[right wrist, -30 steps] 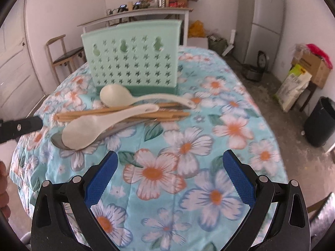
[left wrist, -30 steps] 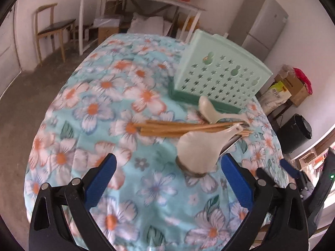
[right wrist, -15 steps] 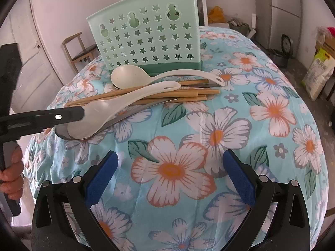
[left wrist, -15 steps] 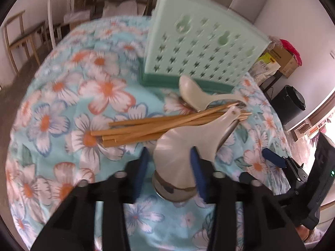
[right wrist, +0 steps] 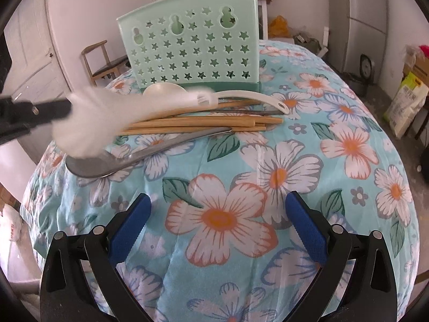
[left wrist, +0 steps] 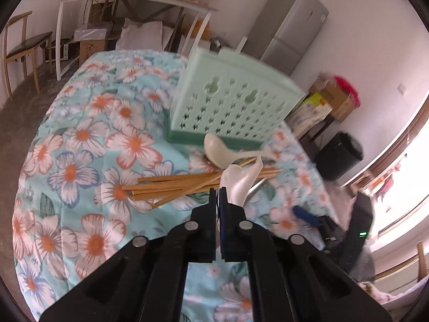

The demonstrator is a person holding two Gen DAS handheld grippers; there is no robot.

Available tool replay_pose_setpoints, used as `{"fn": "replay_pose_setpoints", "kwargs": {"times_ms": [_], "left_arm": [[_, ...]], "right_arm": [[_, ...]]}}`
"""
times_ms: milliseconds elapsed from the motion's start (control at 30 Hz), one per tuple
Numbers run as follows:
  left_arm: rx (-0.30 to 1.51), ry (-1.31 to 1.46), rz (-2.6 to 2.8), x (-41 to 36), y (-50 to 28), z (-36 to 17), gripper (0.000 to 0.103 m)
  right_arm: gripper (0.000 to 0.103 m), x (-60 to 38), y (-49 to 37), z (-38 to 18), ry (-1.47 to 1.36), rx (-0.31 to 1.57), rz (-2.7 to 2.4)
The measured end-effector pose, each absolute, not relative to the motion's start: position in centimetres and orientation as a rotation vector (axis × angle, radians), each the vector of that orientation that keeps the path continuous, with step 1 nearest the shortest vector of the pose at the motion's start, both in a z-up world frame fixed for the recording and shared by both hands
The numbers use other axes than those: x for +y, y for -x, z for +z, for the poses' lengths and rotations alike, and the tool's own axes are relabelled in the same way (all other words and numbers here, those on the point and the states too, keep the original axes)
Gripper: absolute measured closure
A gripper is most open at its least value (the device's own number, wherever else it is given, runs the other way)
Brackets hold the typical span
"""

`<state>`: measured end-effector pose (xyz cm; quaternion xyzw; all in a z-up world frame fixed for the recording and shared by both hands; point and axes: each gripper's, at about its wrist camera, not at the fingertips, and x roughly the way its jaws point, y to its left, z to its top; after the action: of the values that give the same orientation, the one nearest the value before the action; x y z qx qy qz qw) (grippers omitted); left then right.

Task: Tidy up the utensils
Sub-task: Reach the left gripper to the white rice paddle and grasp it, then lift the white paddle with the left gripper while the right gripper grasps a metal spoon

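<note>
My left gripper (left wrist: 218,201) is closing tight on the rim of a white plastic spoon (left wrist: 241,179), and its pads press on the bowl. In the right wrist view that spoon (right wrist: 91,126) is a blur, tilted up off the pile with the left gripper (right wrist: 67,108) at its bowl. Under it lie several wooden chopsticks (right wrist: 203,122), a metal spoon (right wrist: 107,163) and a cream spoon (right wrist: 166,91). Behind them stands the mint star-holed utensil holder (right wrist: 193,48). My right gripper (right wrist: 218,217) is open over the flowered cloth, short of the pile.
The table's cloth edge (right wrist: 402,214) drops off at the right. A chair (left wrist: 24,43), a white bench (left wrist: 128,0), a grey fridge (left wrist: 289,24), a black bin (left wrist: 340,153) and boxes (left wrist: 332,96) stand around the table.
The left gripper went from wide open to shut on the white spoon's bowl and lifted it off the pile. The right gripper came lower over the cloth, still open.
</note>
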<state>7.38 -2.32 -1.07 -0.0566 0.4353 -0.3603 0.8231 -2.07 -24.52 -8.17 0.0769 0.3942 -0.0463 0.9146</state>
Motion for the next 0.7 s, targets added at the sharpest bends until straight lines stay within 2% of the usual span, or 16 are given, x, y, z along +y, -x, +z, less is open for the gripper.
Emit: {"fn": "replay_pose_setpoints", "kwargs": {"times_ms": [100, 133, 167, 200, 333, 500, 700], "left_arm": [[0.895, 0.18, -0.772, -0.5, -6.7, 0.2, 0.102], [0.882, 0.201, -0.774, 0.0, -6.6, 0.7, 0.102], [0.86, 0.227, -0.775, 0.9, -6.4, 1.3, 0.102], [0.846, 0.242, -0.774, 1.5, -6.3, 1.7, 0.102], [0.792, 0.295, -0.766, 4.1, -6.0, 3.4, 0.102], [0.746, 0.315, -0.749, 6.5, -5.1, 4.1, 0.102], [0.733, 0.349, -0.72, 9.0, -4.5, 3.8, 0.102]], "right_arm": [[0.007, -24.2, 2.3, -7.4, -0.156, 0.837, -0.081], [0.008, -23.6, 2.5, -6.8, -0.156, 0.826, -0.052], [0.016, -23.0, 2.8, -6.5, -0.147, 0.812, -0.031], [0.02, -22.0, 3.1, -5.9, -0.119, 0.794, -0.004], [0.024, -17.1, 3.4, -4.6, 0.032, 0.746, 0.105], [0.039, -11.9, 2.8, -4.8, 0.218, 0.702, 0.137], [0.066, -8.3, 0.5, -7.4, 0.445, 0.72, 0.093]]}}
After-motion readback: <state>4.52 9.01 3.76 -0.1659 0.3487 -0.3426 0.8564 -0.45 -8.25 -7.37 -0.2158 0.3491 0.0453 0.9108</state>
